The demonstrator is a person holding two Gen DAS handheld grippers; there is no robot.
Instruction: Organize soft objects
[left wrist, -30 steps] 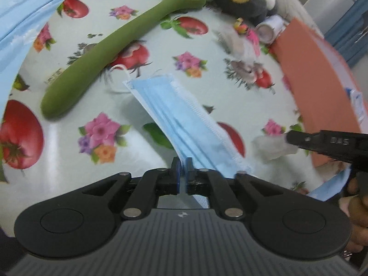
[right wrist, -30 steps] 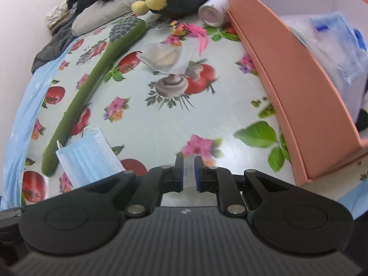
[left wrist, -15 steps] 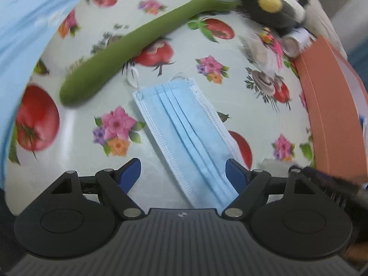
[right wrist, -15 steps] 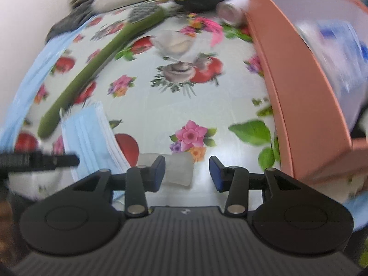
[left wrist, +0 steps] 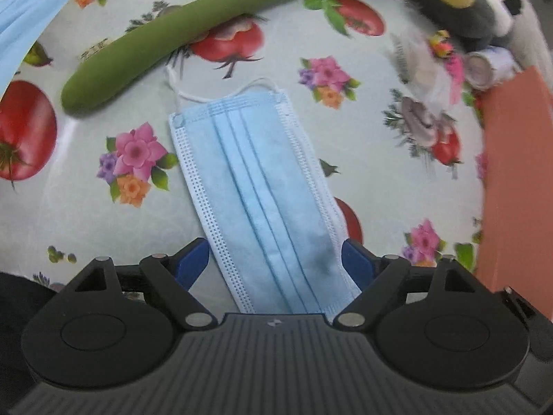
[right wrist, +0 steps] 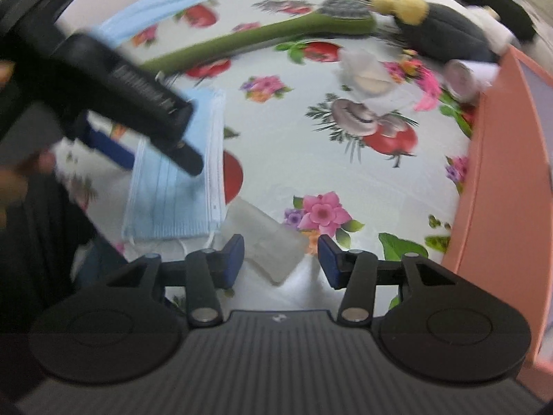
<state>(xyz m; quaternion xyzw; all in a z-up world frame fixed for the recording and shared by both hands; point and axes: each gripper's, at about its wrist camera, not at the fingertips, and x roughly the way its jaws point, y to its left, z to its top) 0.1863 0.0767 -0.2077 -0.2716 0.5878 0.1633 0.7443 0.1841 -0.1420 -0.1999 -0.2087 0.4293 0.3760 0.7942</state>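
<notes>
Blue face mask lies flat on the flowered desk between the spread fingers of the left gripper, which have just been opening. Right gripper, fingers likewise parting, straddles a clear packet. Green brush, plush toy and orange box crowd around.

The flower-and-tomato printed tablecloth lies bare through its centre, giving open passage there. The right side is closed off by the tall wall of the salmon-orange cardboard box. Along the far edge, a long green silicone brush with a grey bristle head, a black plush toy with yellow pom-poms, a crumpled clear wrapper and a white roll crowd the surface. The flat pale-blue pleated face mask and a small translucent packet occupy the near left.
</notes>
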